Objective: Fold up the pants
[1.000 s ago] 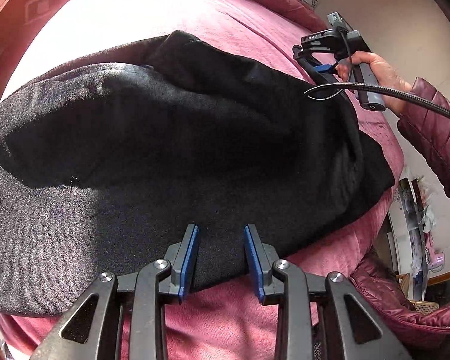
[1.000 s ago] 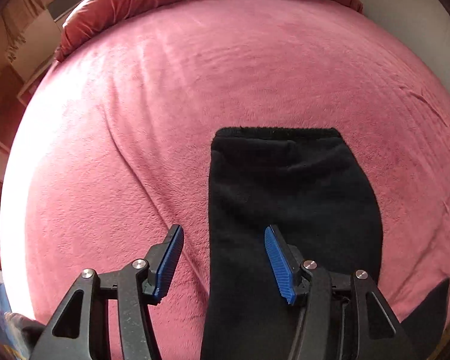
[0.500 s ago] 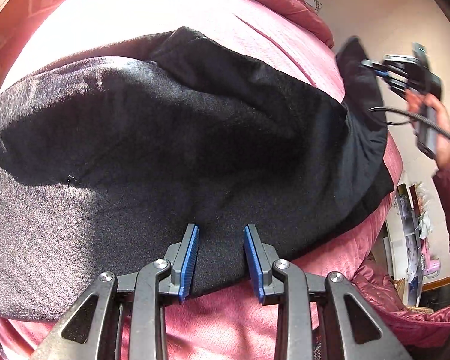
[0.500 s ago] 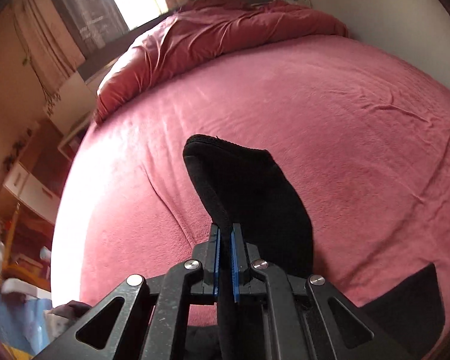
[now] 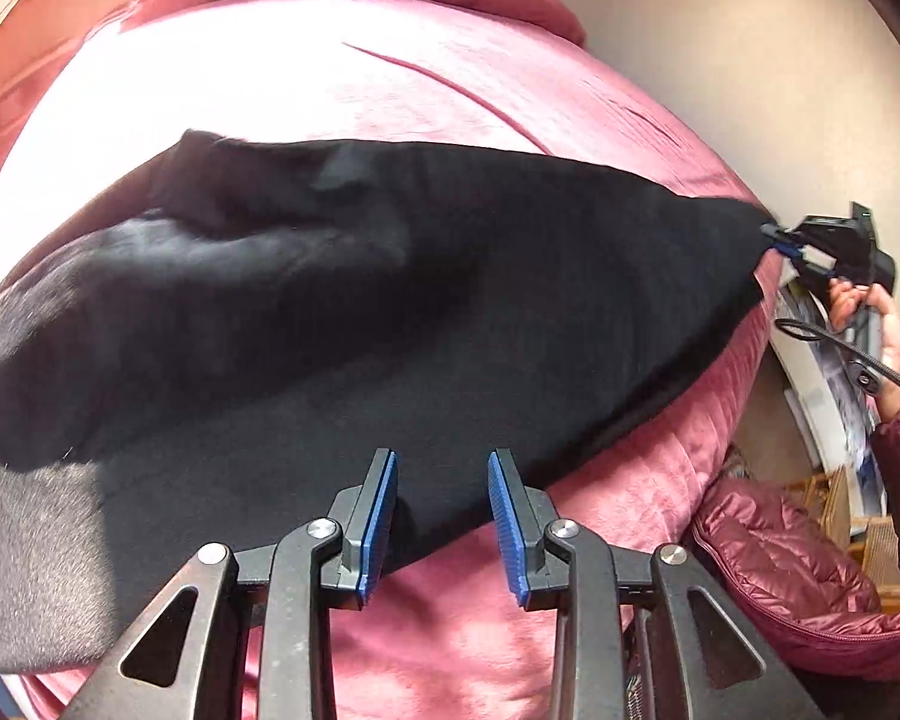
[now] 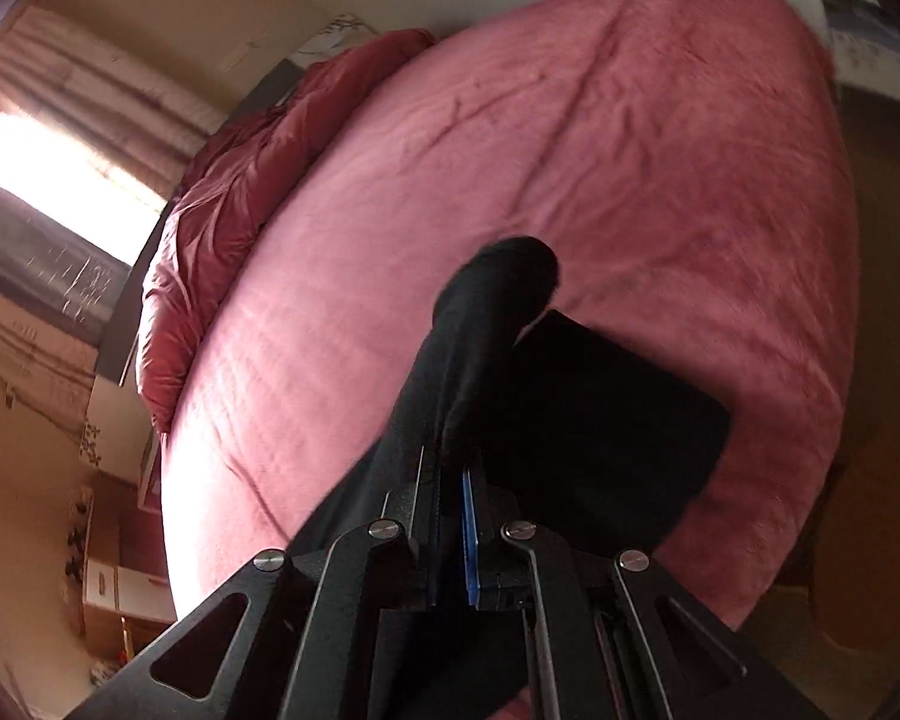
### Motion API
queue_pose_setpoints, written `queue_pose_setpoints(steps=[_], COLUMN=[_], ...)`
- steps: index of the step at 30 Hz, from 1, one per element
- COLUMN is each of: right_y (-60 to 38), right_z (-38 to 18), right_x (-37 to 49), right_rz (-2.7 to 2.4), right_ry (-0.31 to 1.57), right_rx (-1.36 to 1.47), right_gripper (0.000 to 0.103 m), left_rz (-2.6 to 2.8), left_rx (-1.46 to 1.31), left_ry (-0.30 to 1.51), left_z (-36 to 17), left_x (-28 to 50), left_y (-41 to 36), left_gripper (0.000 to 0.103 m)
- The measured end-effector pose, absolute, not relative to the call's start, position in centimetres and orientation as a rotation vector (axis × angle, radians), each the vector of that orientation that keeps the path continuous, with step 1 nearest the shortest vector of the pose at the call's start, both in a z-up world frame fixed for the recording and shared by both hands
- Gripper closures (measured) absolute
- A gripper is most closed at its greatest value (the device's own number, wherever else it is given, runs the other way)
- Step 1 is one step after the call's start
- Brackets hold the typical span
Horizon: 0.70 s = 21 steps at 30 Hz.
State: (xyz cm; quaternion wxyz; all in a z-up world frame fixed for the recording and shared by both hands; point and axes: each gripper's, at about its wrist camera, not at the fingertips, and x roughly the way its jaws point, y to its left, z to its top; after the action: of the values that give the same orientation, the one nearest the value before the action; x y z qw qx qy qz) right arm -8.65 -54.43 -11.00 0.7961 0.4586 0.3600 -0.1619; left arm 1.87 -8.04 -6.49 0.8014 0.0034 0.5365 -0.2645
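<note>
Two wrist fisheyes above one bed
The left view sits low, close over the pants [image 5: 426,312]; the right looks down from higher; both share the pink bedspread [image 6: 630,138].

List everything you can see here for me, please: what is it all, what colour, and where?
pants: one, black, spread across the bed, one end lifted off it
bed cover: one, pink-red, plush, under the pants
duvet: one, dark red, bunched at the far end of the bed
window: one, bright, with curtains, behind the bed
puffer jacket sleeve: dark red, on the person, lower right of the left wrist view
left hand-held gripper: one, black with blue pads, open, over the near edge of the pants
right hand-held gripper: one, black with blue pads, shut on the lifted end of the pants
right hand: one, holding the right hand-held gripper's handle
</note>
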Motion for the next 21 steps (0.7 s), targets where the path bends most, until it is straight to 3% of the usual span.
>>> queue_pose_setpoints(steps=[4,8,10,13,16,17,19,21], right_y=[-55.3,-56.1,-57.0,-58.2,-58.8,-58.9,-58.9,-58.7], right_z=[-14.8,-13.7,-12.7,-12.0,-11.6,-11.4,-10.7,-9.7], right_x=[-10.1,-11.0,-11.2,-10.1,-8.8,-8.3,-7.9,-7.6], right_rz=[-0.349,-0.327,-0.331,-0.348,-0.374,-0.375,-0.376,-0.357], right_ry=[0.808,0.782,0.759,0.751,0.774,0.783,0.796,0.786], right_rx=[1.063,1.084,1.082,1.082,1.056,1.04,0.998,0.976], right_gripper=[0.096,0.091,0.079,0.071,0.071,0.075,0.092,0.093], left_rz=[-0.613,-0.628,-0.631,-0.643,-0.654,-0.661,-0.685,-0.727], left_rx=[0.085,0.102,0.108,0.115,0.121,0.123,0.125,0.15], left_ry=[1.148,1.171,1.179,1.179,1.178,1.179,1.174,1.168], left_z=[-6.4,-6.8,-7.3,-7.1,-7.5,-7.5,-7.5,-7.5], left_x=[1.6,1.6,1.2,1.4,1.3,1.2,1.0,0.7], left_y=[-10.8,-11.7,-12.6,-12.6,-13.5,-13.7,-14.0,-14.6], left_gripper=[0.071,0.071,0.071,0.069,0.068,0.068,0.066,0.061])
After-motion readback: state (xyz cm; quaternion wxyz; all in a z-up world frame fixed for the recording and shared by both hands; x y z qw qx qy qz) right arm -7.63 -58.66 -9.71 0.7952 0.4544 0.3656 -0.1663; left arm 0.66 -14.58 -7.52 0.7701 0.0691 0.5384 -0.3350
